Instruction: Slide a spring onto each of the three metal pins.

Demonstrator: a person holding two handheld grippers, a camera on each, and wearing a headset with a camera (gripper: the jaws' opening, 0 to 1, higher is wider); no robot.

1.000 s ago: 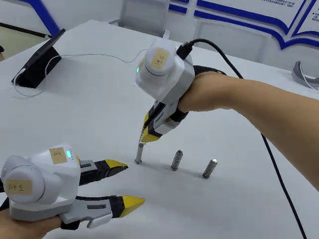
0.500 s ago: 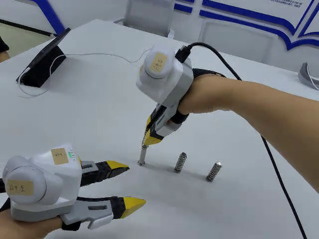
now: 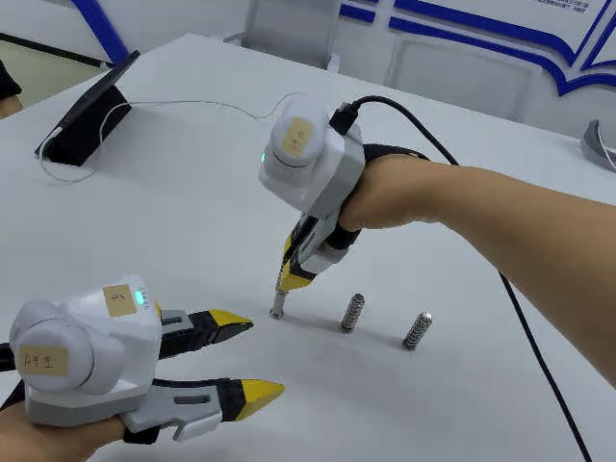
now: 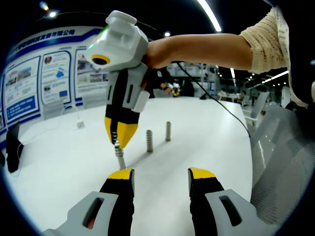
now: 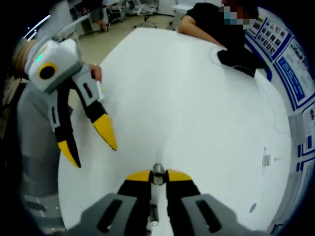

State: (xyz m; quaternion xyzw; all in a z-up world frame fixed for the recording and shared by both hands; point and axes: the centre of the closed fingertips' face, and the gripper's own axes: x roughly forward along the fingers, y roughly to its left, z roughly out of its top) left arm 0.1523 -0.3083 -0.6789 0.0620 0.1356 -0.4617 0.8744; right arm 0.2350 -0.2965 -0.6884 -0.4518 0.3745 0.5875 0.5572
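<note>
The last spring [image 4: 115, 134] is pinched upright in the narrow, closed jaws of the right gripper [image 3: 288, 280]. Its lower end meets the top of the bare pin [image 3: 278, 306], which stands around the middle of the bench [image 3: 173, 221] as the leftmost of a row of three. The middle pin [image 3: 353, 312] and the right-hand pin [image 3: 417, 330] each already carry a spring, so this looks like the last fit. The spring's long axis is vertical and lies in line with the pin directly below the gripper, so the coming move should be a straight drop and release. The right gripper is the one on the job. The left gripper [image 3: 245, 354] rests wide open and empty toward the near-left edge, short of the pin. The left gripper view gives the side-on picture, with coils against the yellow jaw tip and bare shaft beneath. Whether the coils have started over the pin I cannot tell. The right gripper view looks down the axis at the spring's round end between the jaw tips, with the depth hidden. A tablet [image 3: 82, 111] on a stand sits near the far-left corner
</note>
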